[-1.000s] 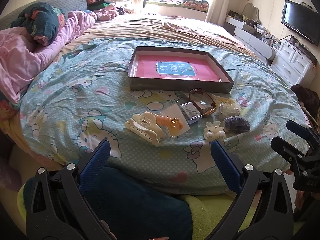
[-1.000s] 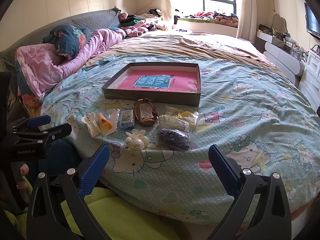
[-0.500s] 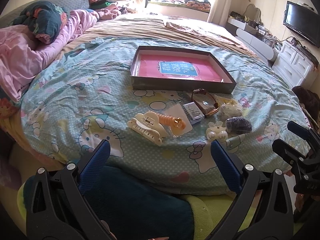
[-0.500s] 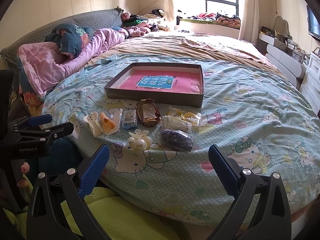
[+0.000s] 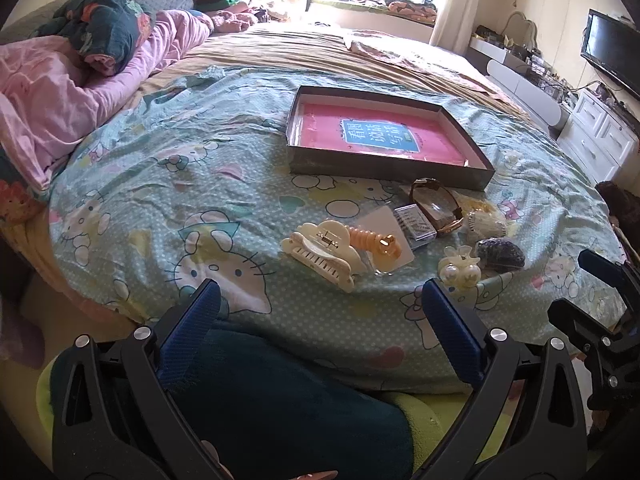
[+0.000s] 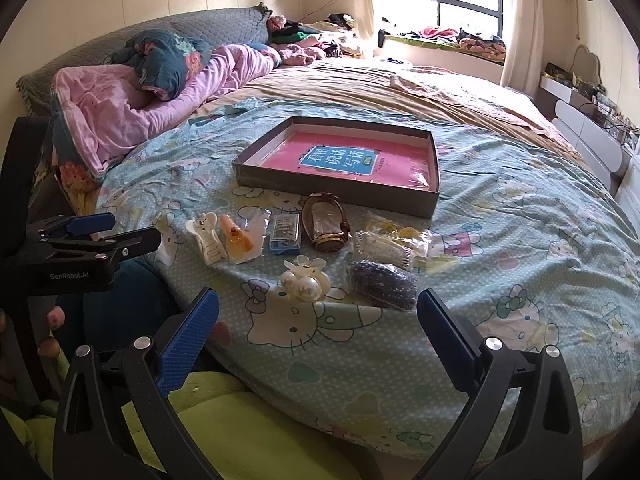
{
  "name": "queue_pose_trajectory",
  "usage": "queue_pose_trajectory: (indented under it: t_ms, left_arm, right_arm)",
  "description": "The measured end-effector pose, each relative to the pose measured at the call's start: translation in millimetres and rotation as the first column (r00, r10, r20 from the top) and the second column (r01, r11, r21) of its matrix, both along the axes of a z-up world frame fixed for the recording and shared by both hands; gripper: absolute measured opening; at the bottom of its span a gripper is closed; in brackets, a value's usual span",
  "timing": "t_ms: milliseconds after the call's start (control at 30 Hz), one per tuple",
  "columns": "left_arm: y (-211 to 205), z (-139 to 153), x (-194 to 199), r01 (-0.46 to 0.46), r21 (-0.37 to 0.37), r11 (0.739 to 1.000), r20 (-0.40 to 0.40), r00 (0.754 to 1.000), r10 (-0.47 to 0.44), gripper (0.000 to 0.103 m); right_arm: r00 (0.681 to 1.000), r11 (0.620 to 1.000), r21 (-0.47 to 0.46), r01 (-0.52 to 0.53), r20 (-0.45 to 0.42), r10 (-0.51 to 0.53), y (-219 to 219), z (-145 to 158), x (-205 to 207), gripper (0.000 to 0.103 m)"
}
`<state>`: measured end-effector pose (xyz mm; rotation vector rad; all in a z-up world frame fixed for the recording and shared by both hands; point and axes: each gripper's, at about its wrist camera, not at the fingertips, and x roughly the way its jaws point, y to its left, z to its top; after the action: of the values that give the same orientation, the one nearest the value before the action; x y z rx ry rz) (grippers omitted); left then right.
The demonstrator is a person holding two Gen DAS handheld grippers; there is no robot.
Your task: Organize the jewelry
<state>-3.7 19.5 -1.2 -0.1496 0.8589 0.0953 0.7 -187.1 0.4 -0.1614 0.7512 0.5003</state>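
Note:
A shallow grey box [image 5: 384, 170] [image 6: 332, 196] with a pink book inside lies on the bed. In front of it lie a cream claw clip [image 5: 320, 252] [image 6: 208, 240], an orange clip on a card [image 5: 376, 242] [image 6: 236, 236], a small clear case [image 5: 414, 224] [image 6: 285, 232], a brown bracelet [image 5: 436, 204] [image 6: 324, 226], a pearl hair clip [image 5: 460, 268] [image 6: 304, 282], a dark beaded bag [image 5: 500, 254] [image 6: 382, 280] and a pale bagged piece [image 6: 384, 250]. My left gripper [image 5: 320, 328] [image 6: 120, 226] and right gripper [image 6: 318, 332] [image 5: 592, 284] are open and empty, short of the bed edge.
The bed has a Hello Kitty cover [image 5: 180, 208]. Pink bedding [image 5: 52, 104] and a dark pillow are heaped at the left. White drawers [image 5: 600, 136] and a TV [image 5: 612, 56] stand at the right. A green cushion [image 6: 240, 432] and dark blue cloth [image 5: 260, 400] lie below the grippers.
Both grippers have moved slightly forward toward the bed and the jewelry. Both stay open and empty. Nothing on the bed has moved.

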Motion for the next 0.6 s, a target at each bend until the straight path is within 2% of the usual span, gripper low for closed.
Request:
queue_pose_trajectory:
  t_ms: [267, 433, 600]
  left_arm:
    - [18.2, -20.1, 9.1, -0.020, -0.015, 1.000, -0.045, 0.999, 0.019, 0.094]
    - [30.3, -33.4, 16.9, 0.018, -0.089, 0.996, -0.047, 0.999, -0.023, 0.094]
    - [24.4, -42.8, 30.3, 0.047, -0.067, 0.997, -0.066, 0.996, -0.052, 0.094]
  right_arm:
    - [0.997, 0.999, 0.005, -0.054, -0.057, 0.054, 16.3, -13.1, 15.3, 0.099]
    - [0.990, 0.997, 0.030, -0.071, -0.119, 0.074, 25.9, -26.8, 31.7, 0.099]
    - [0.984, 0.996, 0.012, -0.088, -0.157, 0.089, 37.8, -43.8, 43.4, 0.098]
